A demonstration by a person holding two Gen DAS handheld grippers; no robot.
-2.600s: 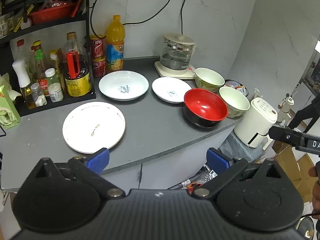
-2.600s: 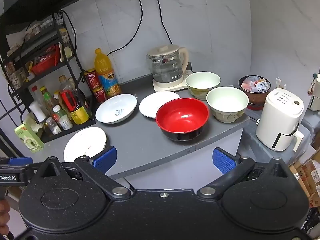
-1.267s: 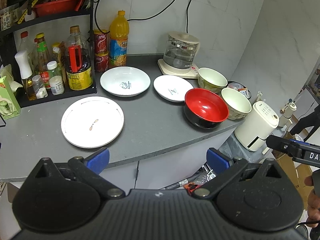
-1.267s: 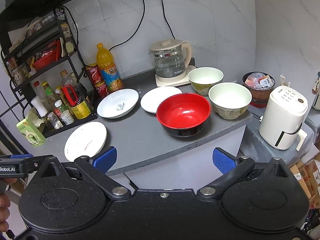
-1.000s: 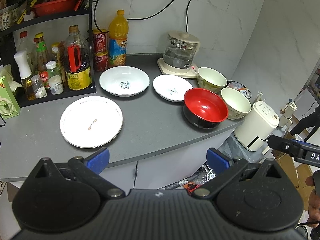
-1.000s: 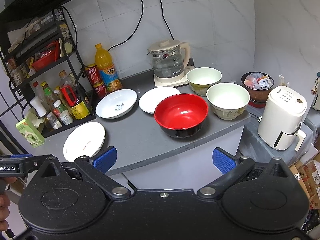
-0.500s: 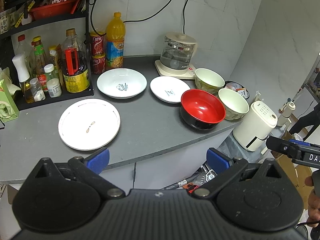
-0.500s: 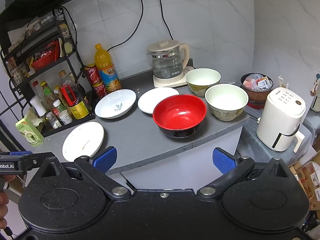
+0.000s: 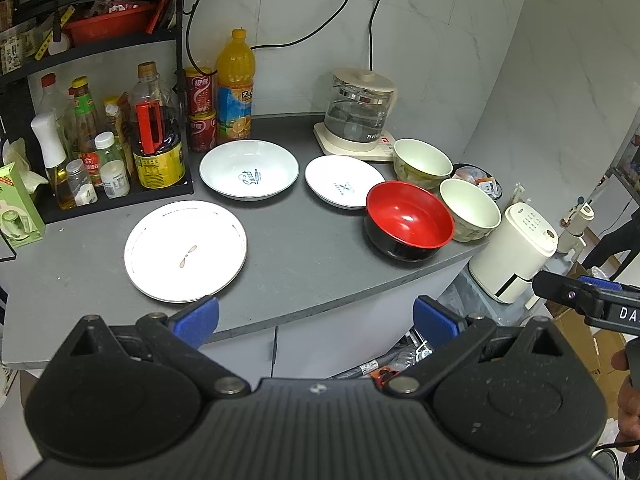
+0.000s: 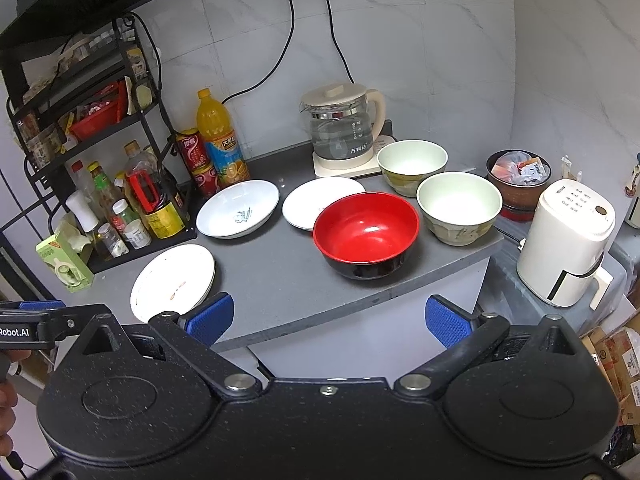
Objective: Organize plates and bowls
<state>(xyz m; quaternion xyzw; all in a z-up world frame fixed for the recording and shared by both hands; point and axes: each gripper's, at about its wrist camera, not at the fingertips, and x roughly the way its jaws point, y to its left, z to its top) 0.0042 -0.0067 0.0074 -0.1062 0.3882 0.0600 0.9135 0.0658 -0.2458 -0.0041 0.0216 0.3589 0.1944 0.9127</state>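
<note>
On the grey counter [image 9: 304,256] lie a large flat white plate [image 9: 185,250] [image 10: 173,281], a deep white plate with a blue mark [image 9: 249,175] [image 10: 237,208] and a small white plate [image 9: 344,187] [image 10: 316,204]. A red bowl with a black outside [image 9: 409,226] [image 10: 366,234] stands near the right edge, with two cream bowls [image 9: 421,164] [image 9: 469,210] [image 10: 412,166] [image 10: 459,208] behind it. My left gripper [image 9: 314,322] and right gripper [image 10: 328,320] both hang open and empty in front of the counter's edge, short of the dishes.
A black rack [image 9: 100,128] of bottles and jars fills the left. An orange drink bottle [image 9: 234,84], red cans and a glass kettle [image 9: 360,114] line the back wall. A white appliance [image 10: 566,244] and a snack bowl [image 10: 518,180] sit lower on the right.
Both views have drifted slightly and the dishes shift a little in frame. Nothing on the counter has moved, and both grippers have stayed open.
</note>
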